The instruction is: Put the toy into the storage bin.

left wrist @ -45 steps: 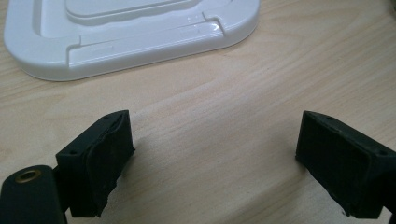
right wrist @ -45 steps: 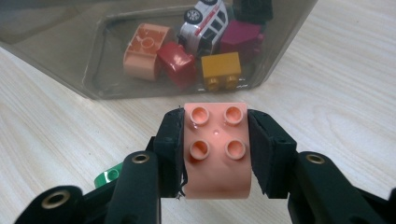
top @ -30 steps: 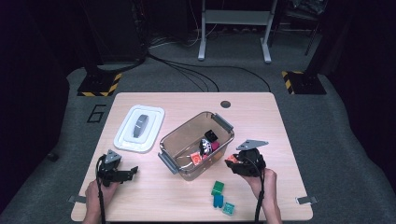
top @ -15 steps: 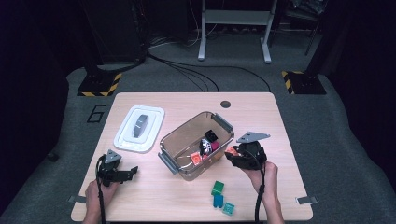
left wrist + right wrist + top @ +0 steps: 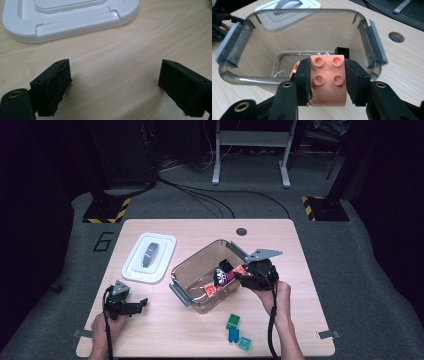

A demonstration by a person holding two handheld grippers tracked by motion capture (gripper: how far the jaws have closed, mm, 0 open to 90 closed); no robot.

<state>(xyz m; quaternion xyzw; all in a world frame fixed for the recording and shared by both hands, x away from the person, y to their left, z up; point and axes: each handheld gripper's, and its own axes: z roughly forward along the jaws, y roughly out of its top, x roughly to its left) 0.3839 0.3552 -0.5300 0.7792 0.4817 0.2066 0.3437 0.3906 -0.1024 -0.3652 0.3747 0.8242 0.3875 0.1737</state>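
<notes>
Bright overhead light on the table (image 5: 165,325), dark surroundings, soft blur in close views.

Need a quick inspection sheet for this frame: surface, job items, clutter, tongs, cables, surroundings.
Surface: wooden table, round hole near far edge.
Job's things: clear bin open, a few blocks inside; salmon block over its rim; three green and teal blocks on the table in front.
Clutter: white lid lying left of the bin.
Tongs: right tongs shut on the salmon block; left tongs open, low over bare wood.
Cables: one trails from each; more on the floor behind.
Surroundings: dark carpet, hazard-striped stand feet.
</notes>
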